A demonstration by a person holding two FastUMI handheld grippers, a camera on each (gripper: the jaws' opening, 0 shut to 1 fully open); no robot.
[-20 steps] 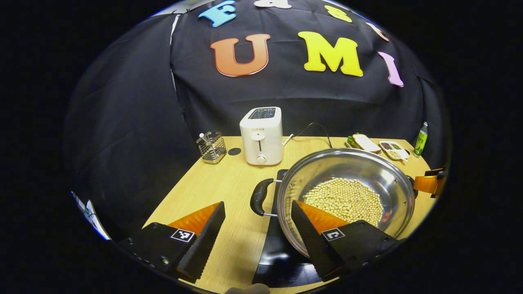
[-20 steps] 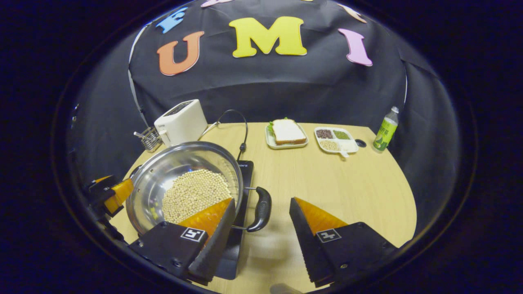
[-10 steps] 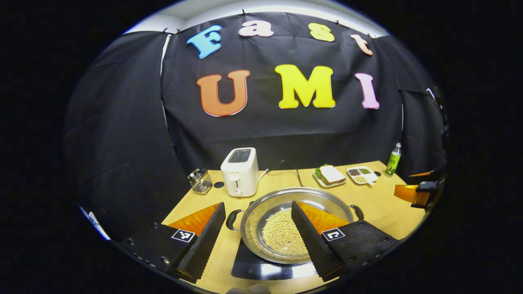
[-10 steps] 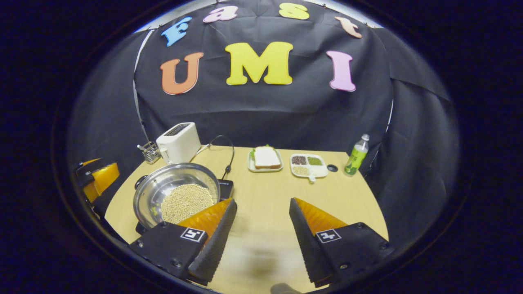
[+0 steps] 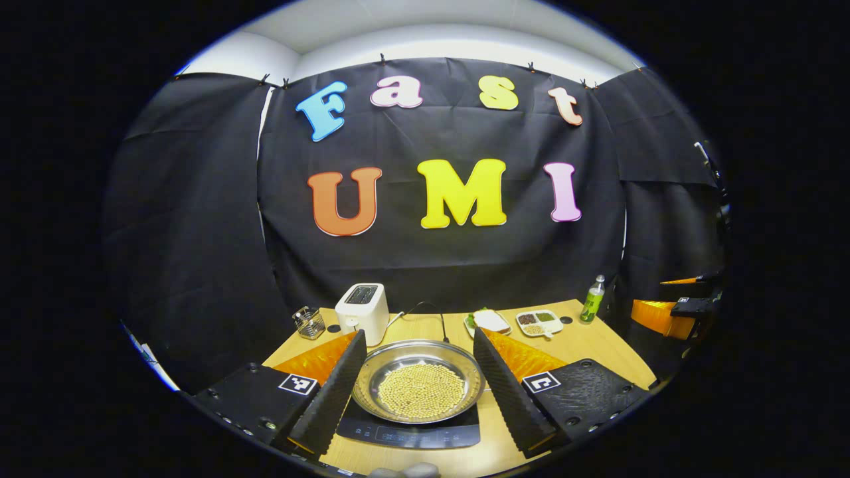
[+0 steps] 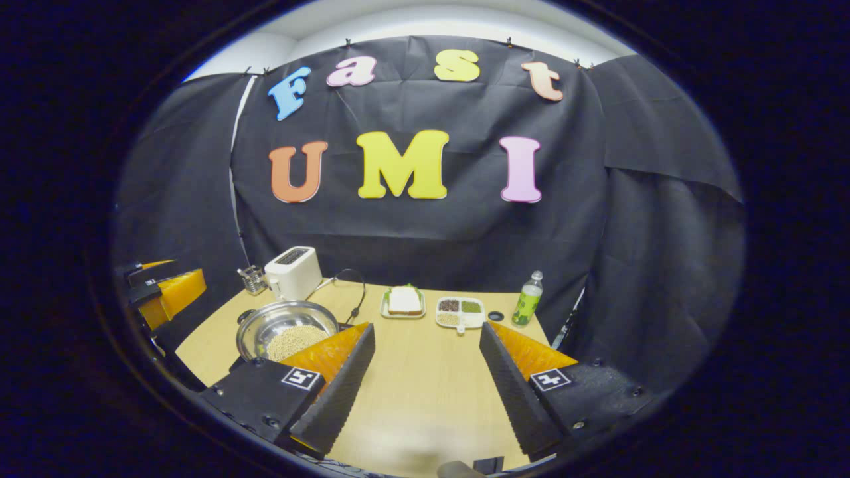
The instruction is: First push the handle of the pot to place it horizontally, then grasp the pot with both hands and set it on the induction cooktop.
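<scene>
Black cloth backs a wooden table (image 5: 617,345), where the pot (image 5: 418,388) of beans is seen seated on the induction cooktop (image 5: 412,435). Both tools are spread wide with nothing held. The pot is framed straight ahead of the left gripper (image 5: 418,392), while from the right gripper (image 6: 425,385) it lies off to the left; the placing is judged complete.
</scene>
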